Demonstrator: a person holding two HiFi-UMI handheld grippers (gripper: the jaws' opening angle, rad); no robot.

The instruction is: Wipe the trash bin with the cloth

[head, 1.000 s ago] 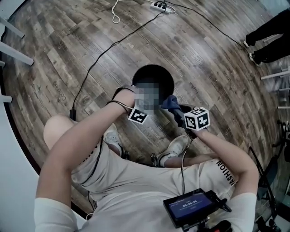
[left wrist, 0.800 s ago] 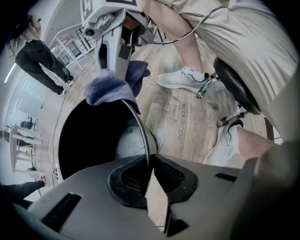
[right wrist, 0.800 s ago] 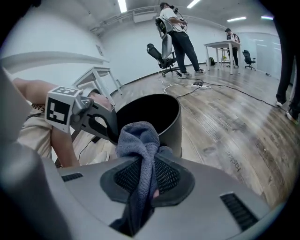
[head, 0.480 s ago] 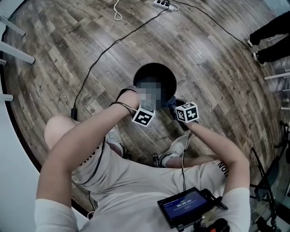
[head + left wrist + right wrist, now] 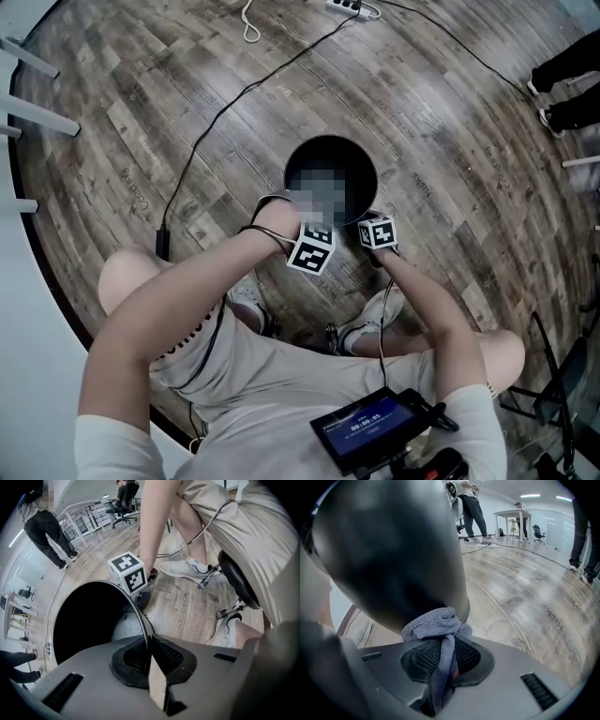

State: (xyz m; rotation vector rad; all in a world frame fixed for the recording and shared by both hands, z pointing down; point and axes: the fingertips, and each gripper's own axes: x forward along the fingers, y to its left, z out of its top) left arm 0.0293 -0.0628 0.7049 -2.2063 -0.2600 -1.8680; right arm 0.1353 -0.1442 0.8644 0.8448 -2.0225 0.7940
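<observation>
Left gripper (image 5: pixel 149 651) clenched on trash bin (image 5: pixel 328 150) rim, jaws just closed; right gripper (image 5: pixel 443 653) grasping grey cloth (image 5: pixel 436 625), bunched against bin's outer wall; bin upright on wood floor (image 5: pixel 450 141).

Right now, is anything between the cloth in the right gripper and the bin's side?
Nothing visible. The cloth, clamped in the right gripper, sits bunched right against the dark outer wall of the bin, with no object between them.
</observation>
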